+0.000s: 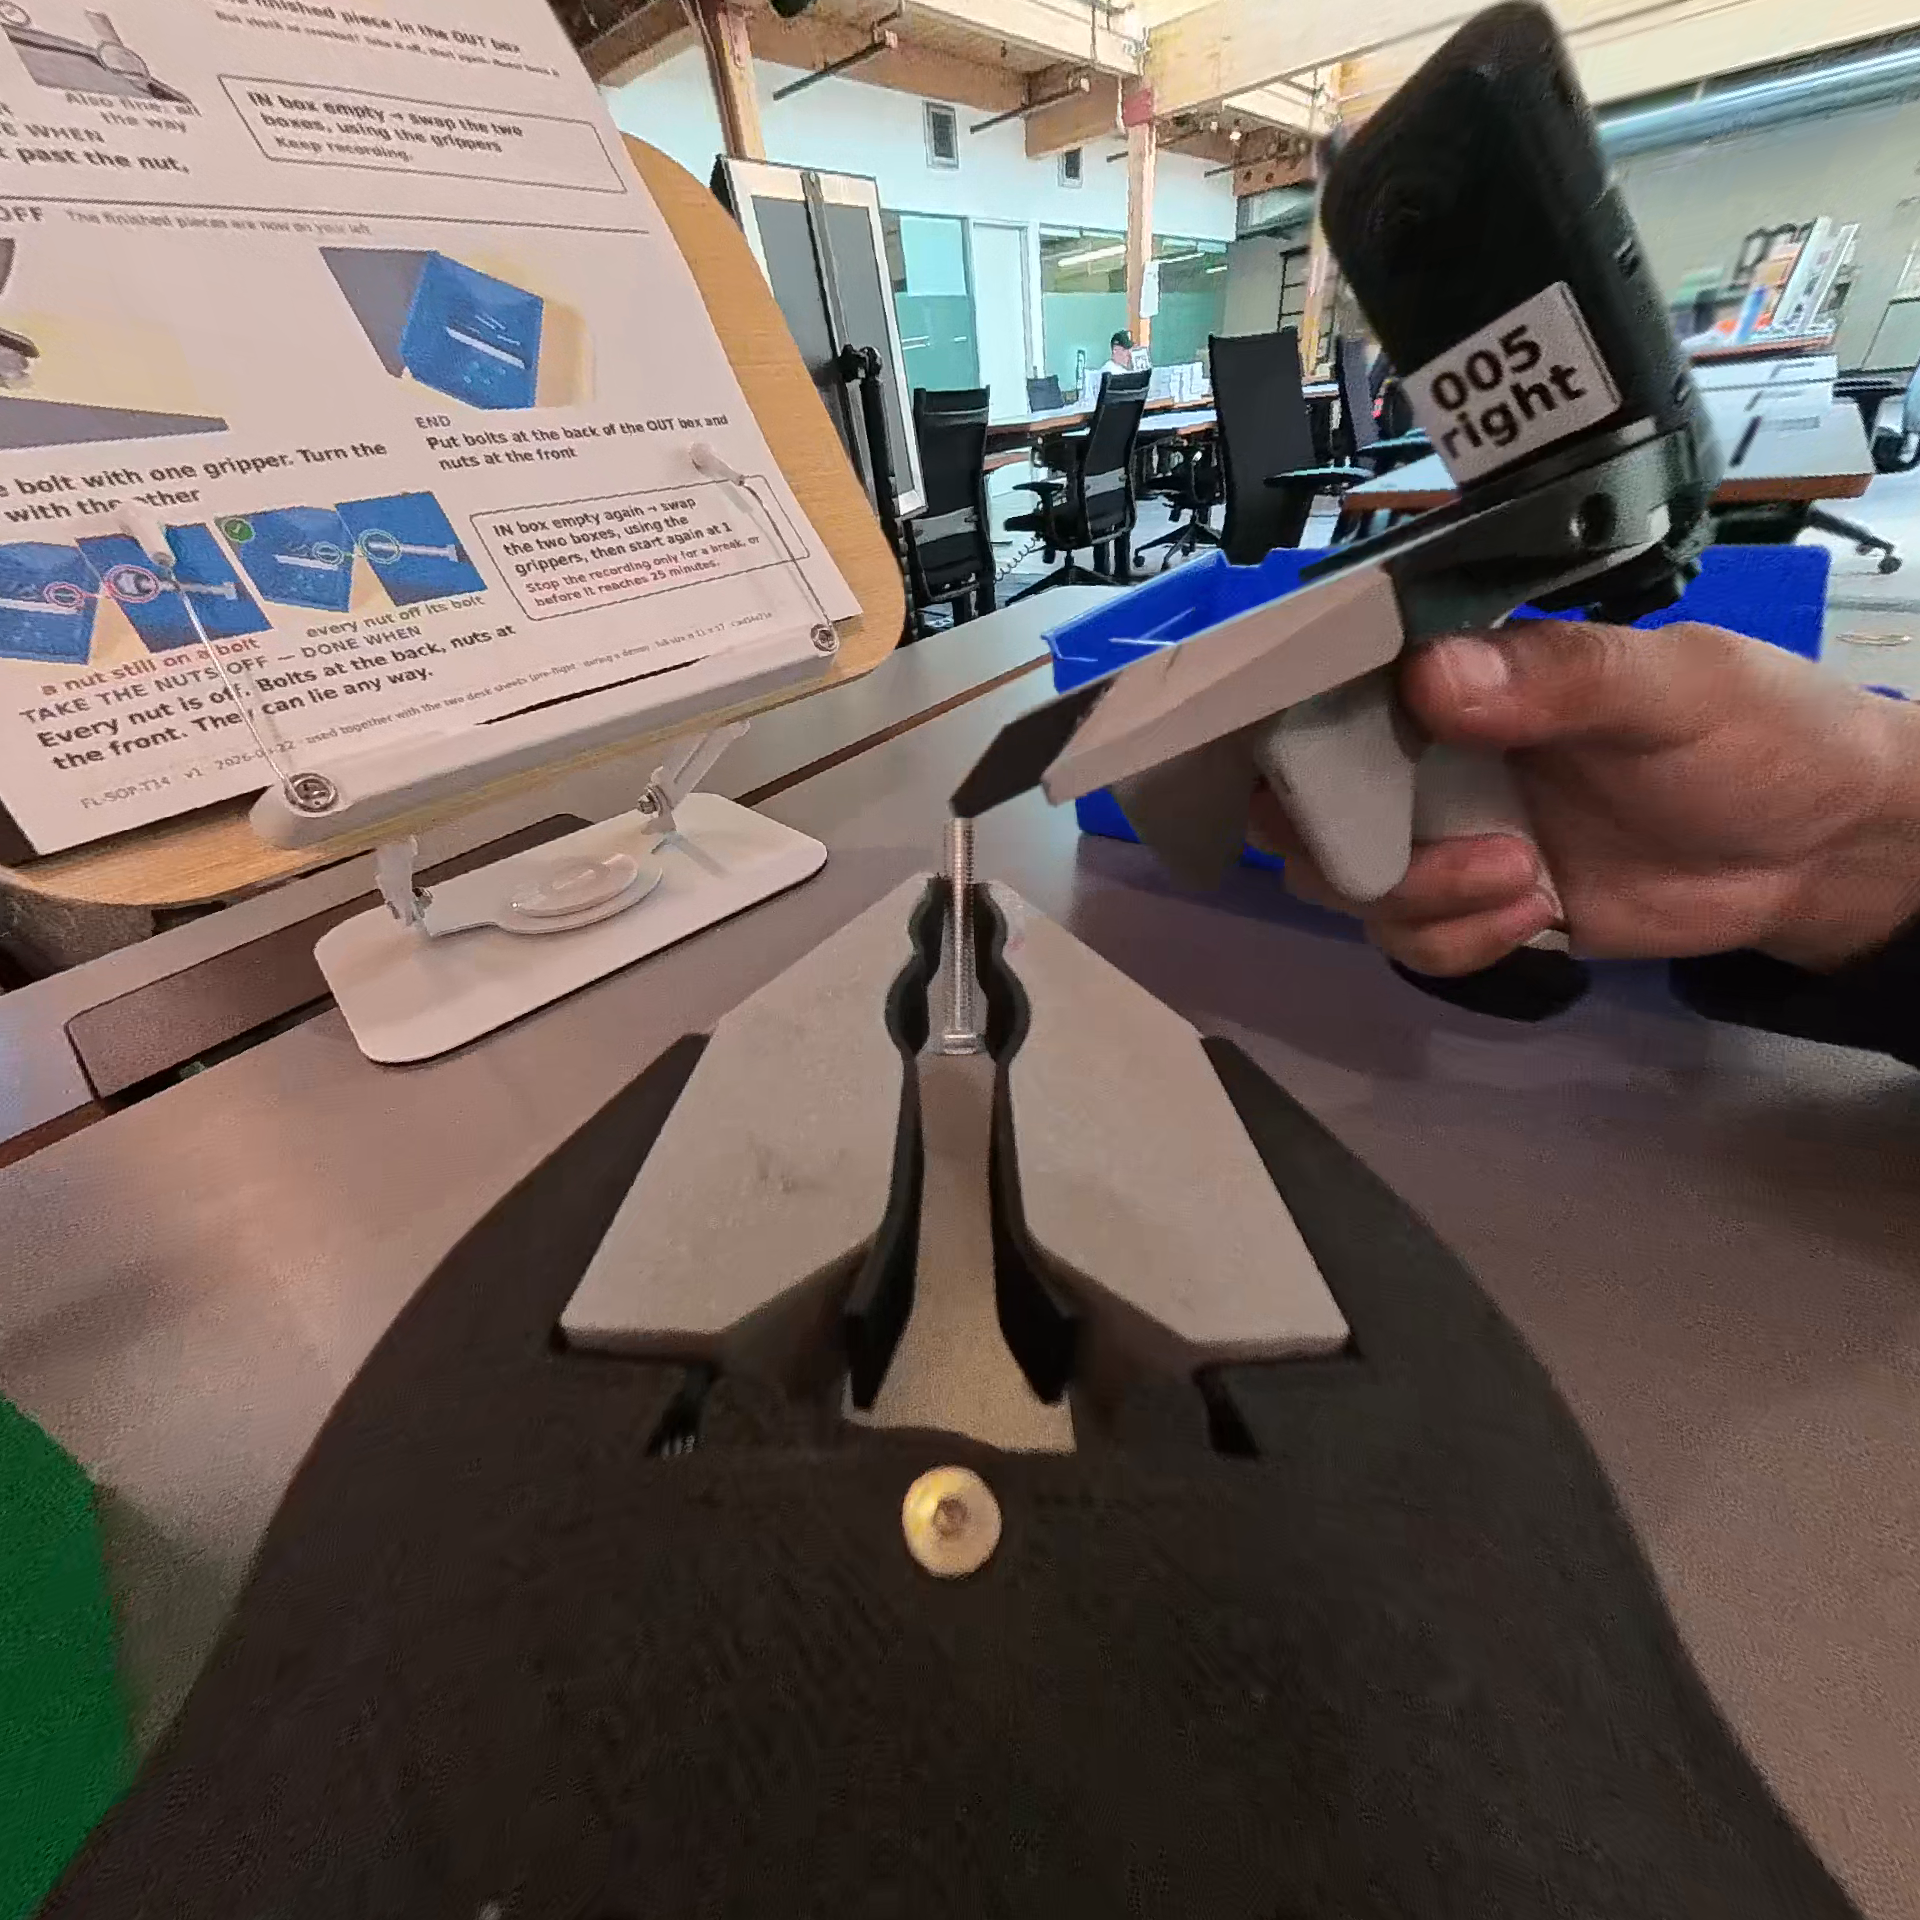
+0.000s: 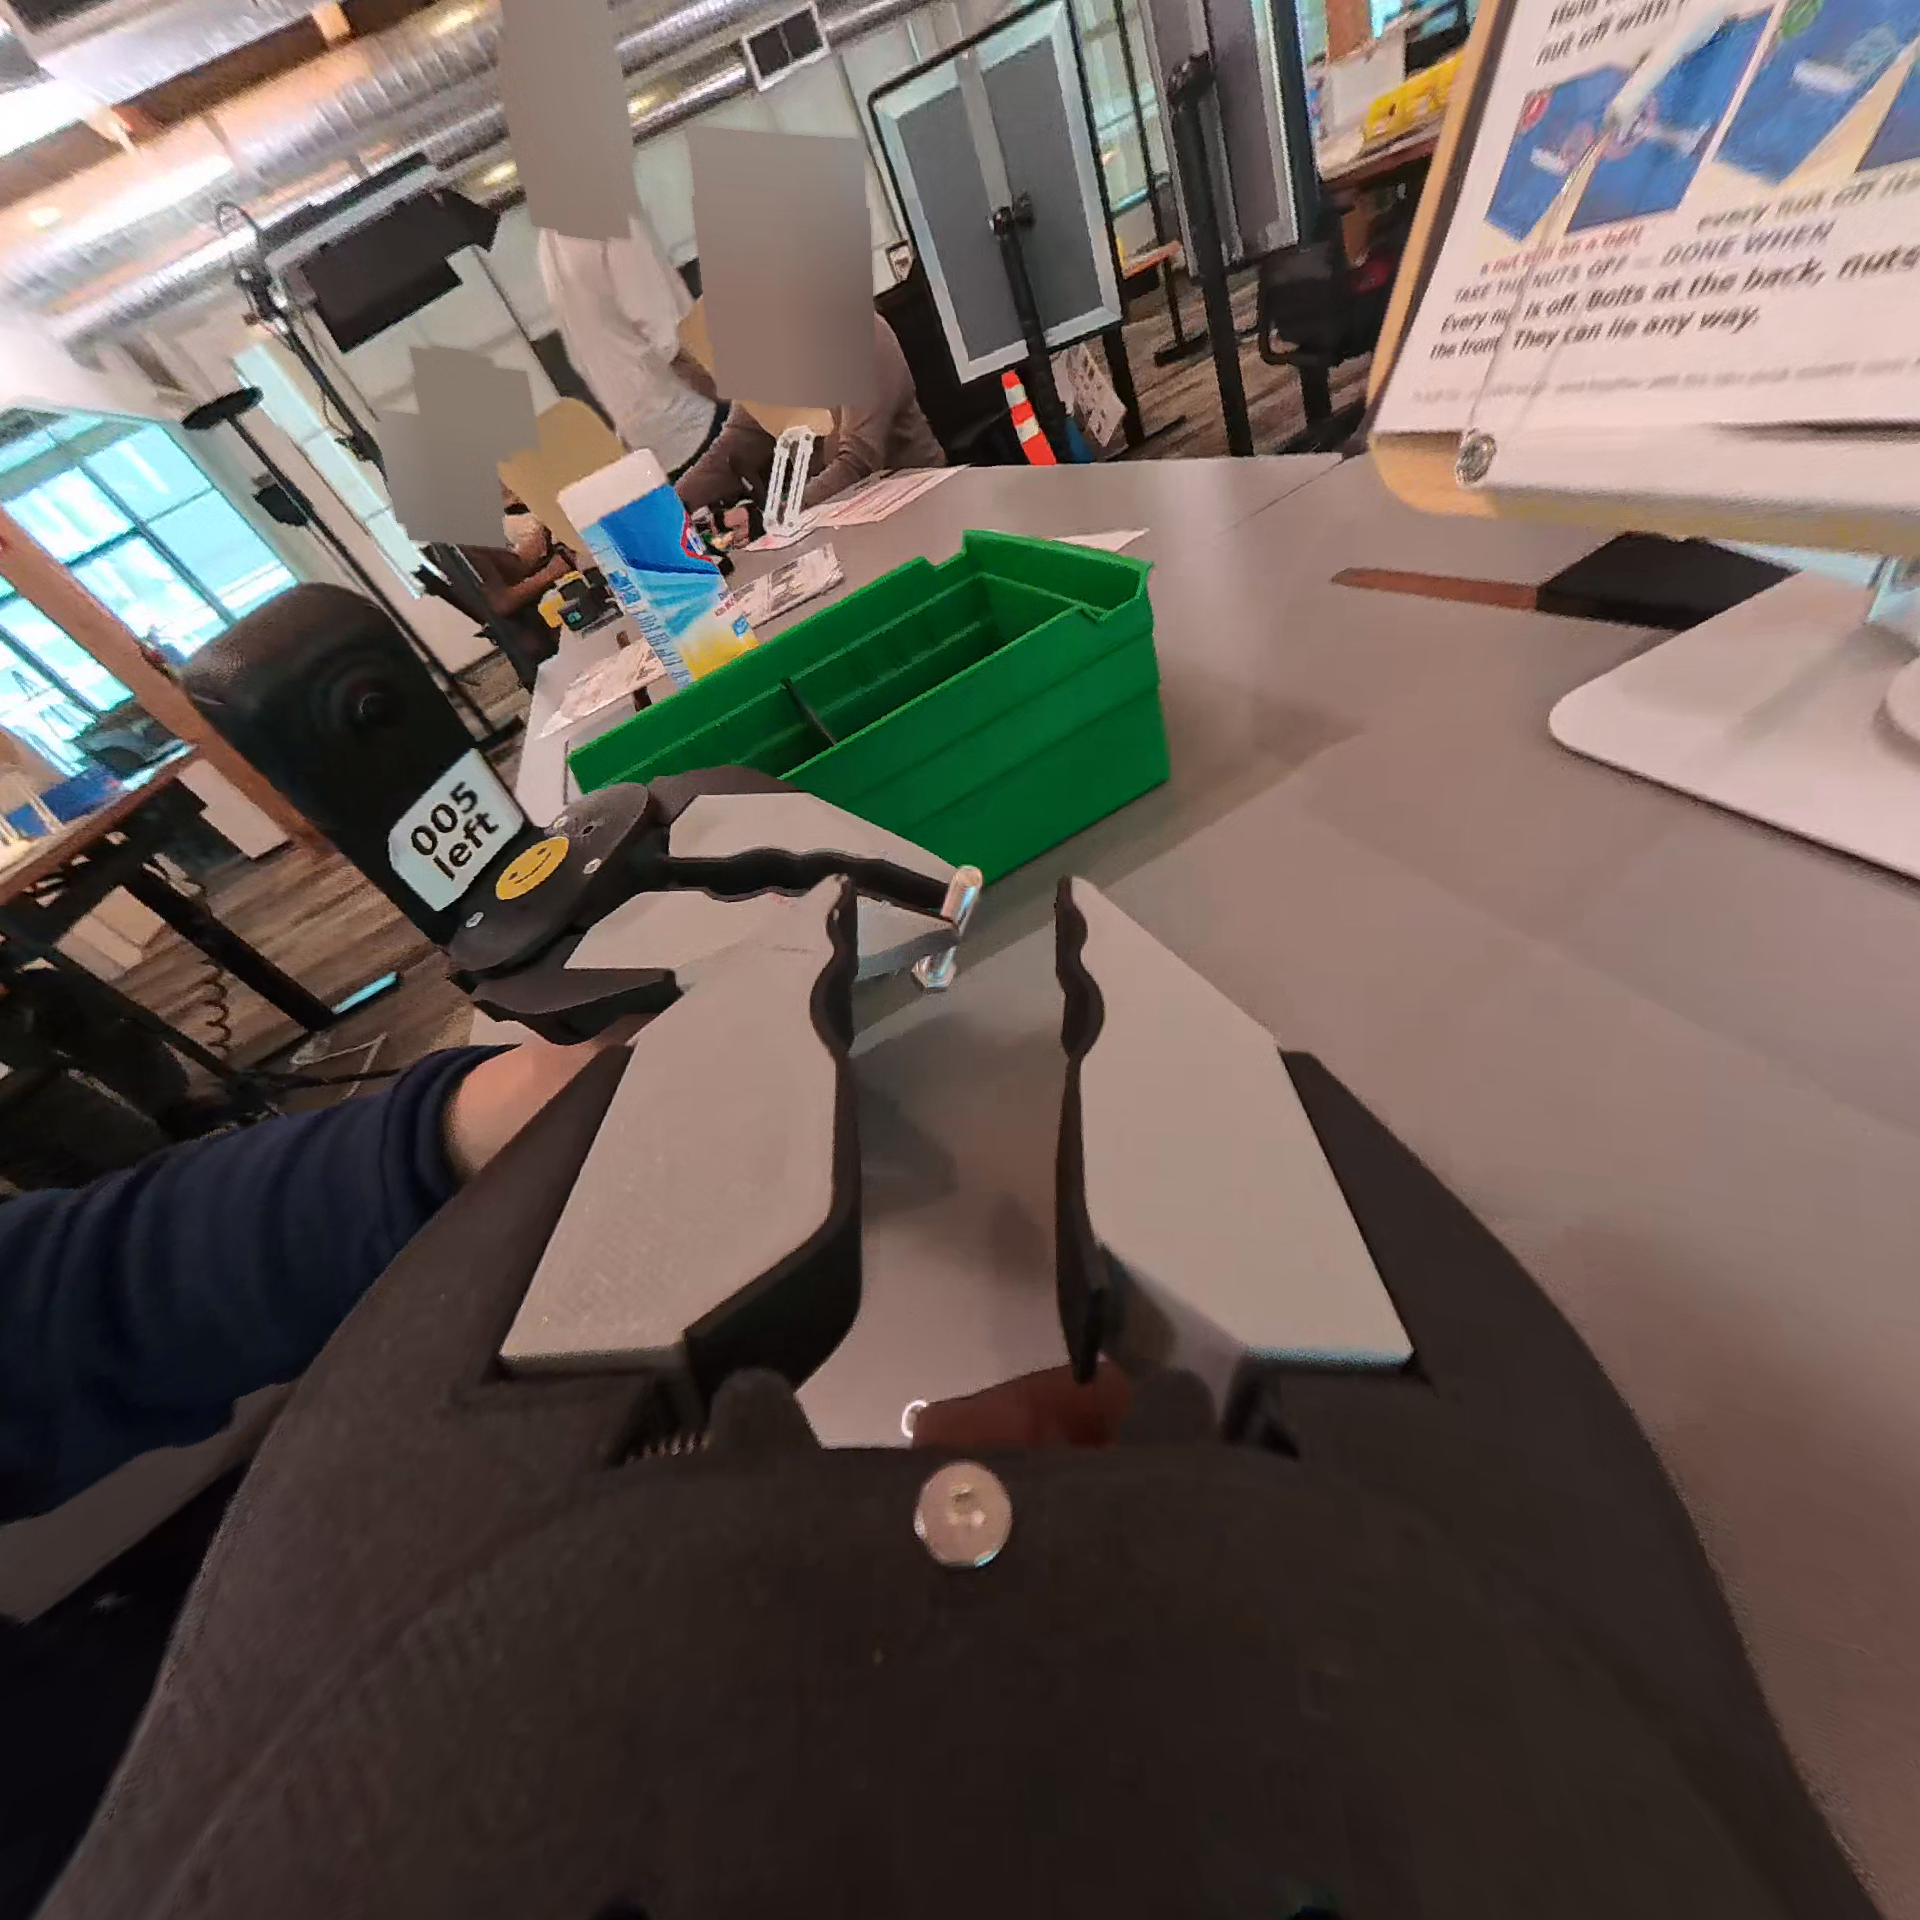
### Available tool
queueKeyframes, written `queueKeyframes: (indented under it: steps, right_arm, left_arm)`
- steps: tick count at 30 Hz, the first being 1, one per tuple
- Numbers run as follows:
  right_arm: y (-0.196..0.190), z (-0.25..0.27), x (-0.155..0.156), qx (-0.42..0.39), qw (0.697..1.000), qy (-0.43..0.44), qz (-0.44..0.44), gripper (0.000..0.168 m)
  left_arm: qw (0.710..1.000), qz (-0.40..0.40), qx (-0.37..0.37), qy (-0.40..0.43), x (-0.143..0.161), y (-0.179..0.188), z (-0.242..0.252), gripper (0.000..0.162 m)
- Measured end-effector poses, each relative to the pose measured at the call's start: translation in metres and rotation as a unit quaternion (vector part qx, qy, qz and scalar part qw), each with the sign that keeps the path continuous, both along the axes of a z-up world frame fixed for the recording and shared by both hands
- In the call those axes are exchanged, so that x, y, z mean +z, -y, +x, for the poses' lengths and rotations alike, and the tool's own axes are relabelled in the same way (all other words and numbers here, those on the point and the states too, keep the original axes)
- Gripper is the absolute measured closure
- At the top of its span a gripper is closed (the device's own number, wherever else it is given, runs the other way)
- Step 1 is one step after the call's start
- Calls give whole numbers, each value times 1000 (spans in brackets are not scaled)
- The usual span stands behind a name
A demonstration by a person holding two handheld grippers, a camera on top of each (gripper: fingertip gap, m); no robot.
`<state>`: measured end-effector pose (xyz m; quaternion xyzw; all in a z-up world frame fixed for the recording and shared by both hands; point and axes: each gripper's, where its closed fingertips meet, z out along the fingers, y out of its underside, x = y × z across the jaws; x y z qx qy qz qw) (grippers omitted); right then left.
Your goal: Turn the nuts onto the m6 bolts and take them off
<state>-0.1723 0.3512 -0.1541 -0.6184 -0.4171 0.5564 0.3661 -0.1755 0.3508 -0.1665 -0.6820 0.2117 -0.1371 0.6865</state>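
My left gripper (image 1: 958,902) is shut on a silver bolt (image 1: 958,935). The bolt lies along the gap between the fingers, head towards me and threaded end sticking out past the tips. In the right wrist view the left gripper (image 2: 925,920) holds the bolt (image 2: 954,927) just beyond my right gripper (image 2: 956,914), which is open with nothing between its fingers. In the left wrist view the right gripper (image 1: 982,792), held in a hand (image 1: 1621,790), has its black tip just above the bolt's free end. I cannot make out a nut on the bolt.
A green divided bin (image 2: 935,717) stands on the grey table (image 2: 1455,1039) behind the left gripper. A blue bin (image 1: 1143,634) stands behind the right gripper. A tilted stand with an instruction sheet (image 1: 416,520) stands at the back. A wipes canister (image 2: 655,571) and people are farther off. Left and right tips are no more than a few centimetres apart.
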Motion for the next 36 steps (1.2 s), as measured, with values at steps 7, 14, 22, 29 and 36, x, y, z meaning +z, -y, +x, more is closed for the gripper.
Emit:
queueKeyframes:
  steps: [7, 14, 22, 29, 36]
  right_arm:
    - [6, -1, -9, 23, 999, 16, -22, 166]
    - [3, -1, -17, -15, 998, 54, 26, 166]
    - [11, -2, -8, -11, 997, 43, 70, 166]
    - [10, -5, -16, -24, 988, 75, 131, 166]
    - [4, -4, -22, -36, 987, 87, 133, 166]
  left_arm:
    - [998, 29, -7, -60, -3, 5, 17, 159]
    - [998, 14, 15, -62, -11, 1, 17, 158]
    - [997, -28, 19, -71, -26, -3, 16, 158]
    - [994, -46, 29, -96, -35, -5, 16, 159]
    - [996, -40, 22, -73, -29, -3, 16, 158]
